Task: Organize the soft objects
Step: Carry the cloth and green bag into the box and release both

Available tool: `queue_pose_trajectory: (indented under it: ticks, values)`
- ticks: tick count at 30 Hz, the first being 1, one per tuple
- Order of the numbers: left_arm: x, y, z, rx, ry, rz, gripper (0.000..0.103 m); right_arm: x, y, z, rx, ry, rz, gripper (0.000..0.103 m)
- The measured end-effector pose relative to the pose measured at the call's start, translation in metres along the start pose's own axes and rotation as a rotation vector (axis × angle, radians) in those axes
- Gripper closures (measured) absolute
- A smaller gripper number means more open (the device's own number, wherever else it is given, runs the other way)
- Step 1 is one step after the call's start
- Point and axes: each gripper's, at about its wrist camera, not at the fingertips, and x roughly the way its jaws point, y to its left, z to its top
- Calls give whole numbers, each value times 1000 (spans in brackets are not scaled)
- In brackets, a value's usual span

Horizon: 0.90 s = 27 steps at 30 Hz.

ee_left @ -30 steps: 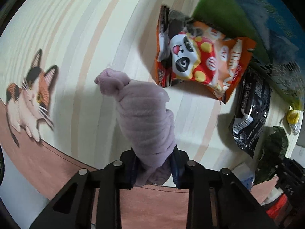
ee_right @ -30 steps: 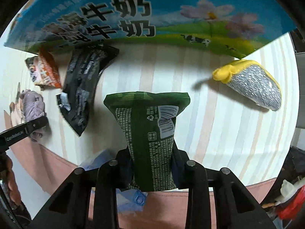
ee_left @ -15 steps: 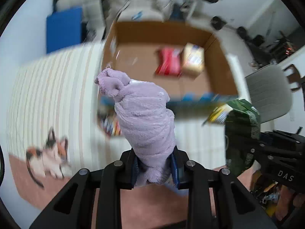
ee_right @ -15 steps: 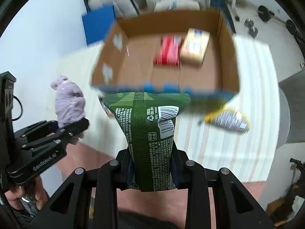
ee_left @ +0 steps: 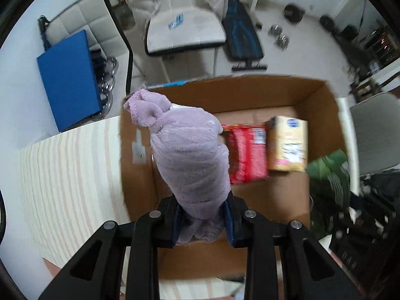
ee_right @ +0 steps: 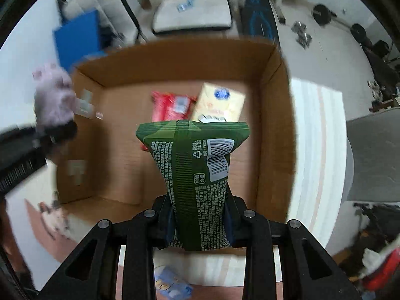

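My left gripper [ee_left: 202, 222] is shut on a lilac plush toy [ee_left: 190, 160] and holds it above the near left part of an open cardboard box [ee_left: 322, 115]. My right gripper [ee_right: 200, 225] is shut on a green snack bag [ee_right: 197, 175] and holds it above the same box [ee_right: 277, 125], near its front wall. The plush also shows at the left of the right wrist view [ee_right: 53, 100]. The green bag shows at the right of the left wrist view [ee_left: 330, 172].
A red packet [ee_left: 246, 152] and a yellow carton [ee_left: 287, 147] lie on the box floor. The box stands on a striped table [ee_left: 70, 175]. Chairs [ee_left: 185, 25] and a blue panel [ee_left: 70, 75] stand behind it. A blue-white item [ee_right: 172, 285] lies on the table by the right gripper.
Both grippers have lifted from the table with their loads and moved forward over the open box. The box now fills both views from above.
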Motion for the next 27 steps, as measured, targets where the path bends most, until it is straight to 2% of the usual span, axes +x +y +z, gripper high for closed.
queue_pose_trajectory:
  ticks: [5, 9, 16, 22, 23, 24, 25, 26, 27]
  values:
    - [64, 2, 28, 2, 113, -12, 78, 56, -8, -1, 32, 96, -28, 70]
    - [93, -2, 38, 7, 170, -24, 77, 78, -9, -4, 45, 131, -28, 70]
    - [122, -12, 49, 20, 243, -36, 75, 101, -20, 9, 80, 155, -39, 70]
    - [132, -14, 53, 28, 281, -49, 69, 97, -28, 21, 87, 145, -55, 69]
    - [131, -12, 53, 19, 287, -50, 64, 97, -30, 21, 86, 156, -57, 65]
    - [130, -8, 56, 11, 282, -51, 52, 96, -30, 22, 86, 160, -55, 59]
    - [128, -4, 58, 6, 270, -46, 44, 91, -28, 23, 87, 160, -51, 43]
    - [122, -2, 59, 4, 251, -31, 27, 89, -27, 22, 88, 153, -48, 31]
    - [117, -2, 59, 4, 236, -18, 15, 84, -25, 23, 83, 141, -38, 30]
